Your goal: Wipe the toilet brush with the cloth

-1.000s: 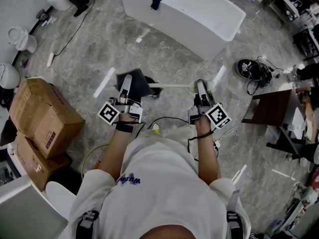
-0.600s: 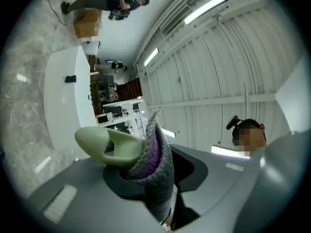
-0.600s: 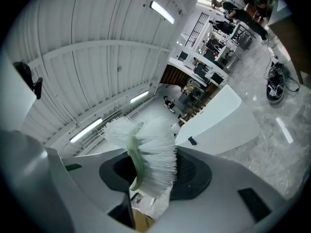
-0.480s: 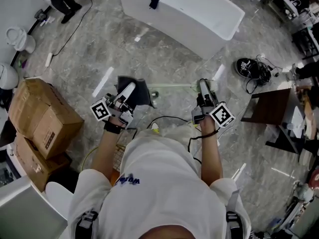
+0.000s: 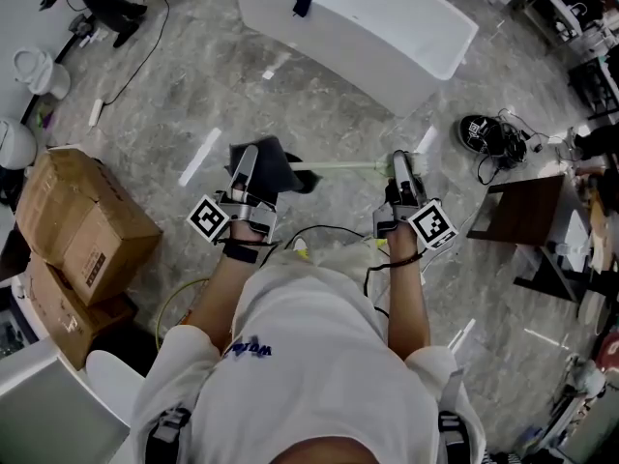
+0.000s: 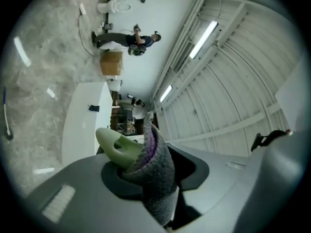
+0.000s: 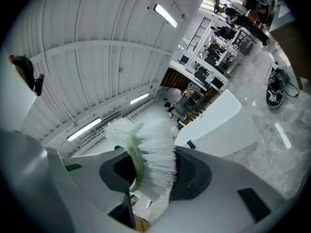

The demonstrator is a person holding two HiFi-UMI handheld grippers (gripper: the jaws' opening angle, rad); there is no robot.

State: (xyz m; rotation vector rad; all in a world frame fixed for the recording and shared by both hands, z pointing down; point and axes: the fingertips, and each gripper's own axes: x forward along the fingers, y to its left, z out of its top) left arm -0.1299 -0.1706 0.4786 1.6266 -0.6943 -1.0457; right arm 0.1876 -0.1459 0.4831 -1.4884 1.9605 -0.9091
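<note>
Toilet brush held level between both grippers, cloth on its handle end.
Head view: the left gripper [image 5: 248, 164] and right gripper [image 5: 398, 165] hold the pale green toilet brush [image 5: 338, 166] horizontally above the marble floor [image 5: 319, 104], with the dark cloth [image 5: 278, 169] bunched at the left gripper's tips; cardboard boxes [image 5: 82, 222] stand to the left and a white tub [image 5: 368, 27] lies ahead. Left gripper view: jaws clamped on the grey cloth, which is folded over the brush's looped handle end. Right gripper view: jaws closed on the brush head, white bristles fanning out between them.
</note>
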